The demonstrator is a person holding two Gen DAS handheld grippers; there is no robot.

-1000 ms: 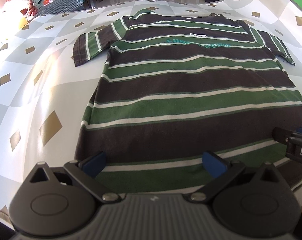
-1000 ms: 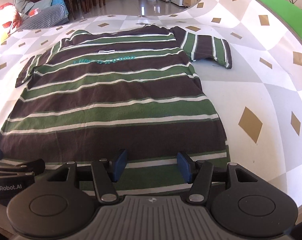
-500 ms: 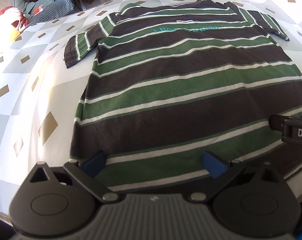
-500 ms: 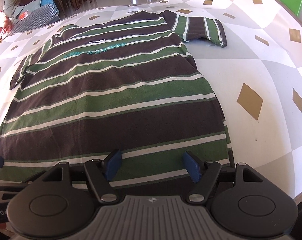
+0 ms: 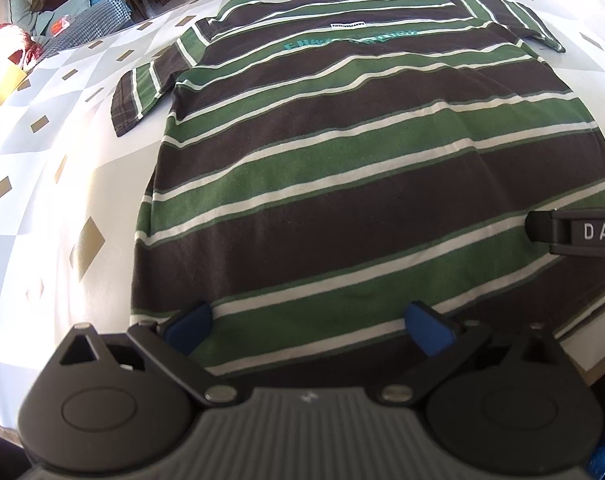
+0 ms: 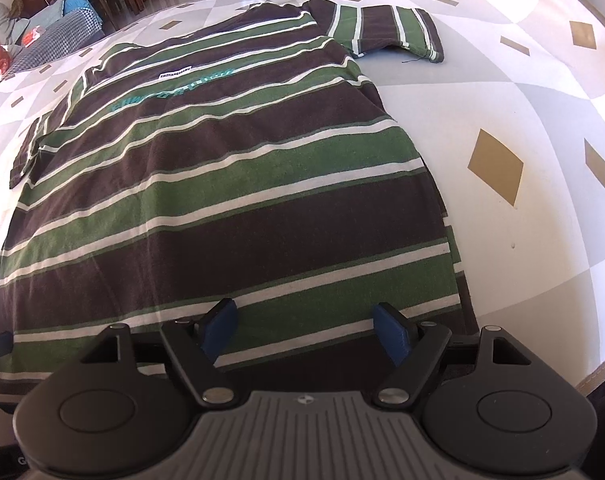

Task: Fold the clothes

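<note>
You are looking at a striped T-shirt (image 5: 342,168) lying spread flat on the patterned tablecloth (image 5: 62,184), its hem at the near edge of the table, its collar toward the far edge and both short sleeves out to the sides. No fold is showing in it, which would suit either a shirt laid out for folding or one opened out again.

You are holding the left gripper (image 5: 308,322) with its jaws spread wide and nothing between them, low over the hem near the near left corner of the shirt. You are holding the right gripper (image 6: 304,322) the same way, released and empty, over the hem toward the near right corner.

The cloth is looking soft, light and limp, so it will likely be drooping and sliding once lifted; a pinch on the doubled hem at each bottom corner should be giving you the firmest hold.

The left wrist view is giving you the left sleeve (image 5: 136,100) and the right tool's arm coming in from the side. Only the right wrist view is showing the right sleeve (image 6: 386,28) whole, with a loose thread at its cuff
</note>
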